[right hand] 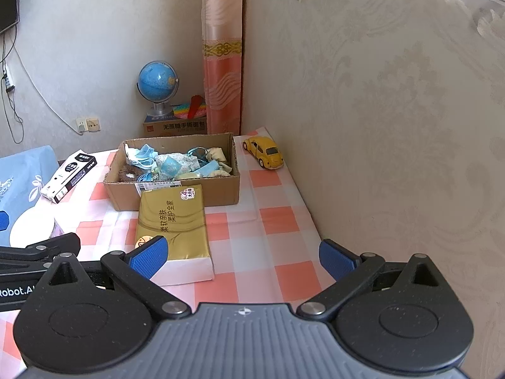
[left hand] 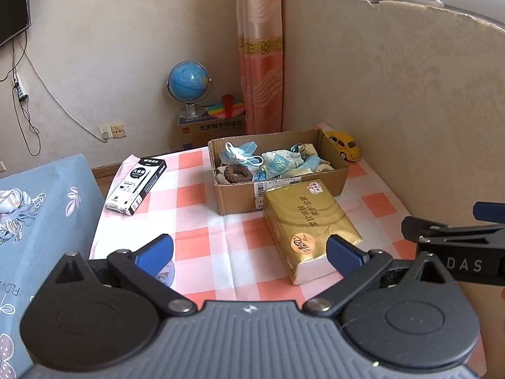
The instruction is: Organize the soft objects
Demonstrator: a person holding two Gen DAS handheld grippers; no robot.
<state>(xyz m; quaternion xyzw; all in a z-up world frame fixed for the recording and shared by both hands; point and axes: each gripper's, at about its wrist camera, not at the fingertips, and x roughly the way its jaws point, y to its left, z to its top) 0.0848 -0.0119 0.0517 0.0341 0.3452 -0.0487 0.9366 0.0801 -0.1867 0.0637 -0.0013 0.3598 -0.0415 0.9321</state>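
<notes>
Hovering wide apart and empty, the left gripper [left hand: 249, 252] and right gripper [right hand: 243, 259] flank the gold plastic-wrapped tissue pack [left hand: 307, 227], which lies touching the brown cardboard box [left hand: 303, 189] of cloth items at twelve o'clock, likely staged for pickup.

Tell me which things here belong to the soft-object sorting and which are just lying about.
Job: brown cardboard box; light-blue face masks and brown fuzzy scrunchie inside it; gold soft tissue pack.

Lying about: yellow toy car; black-and-white pen box; blue globe.
</notes>
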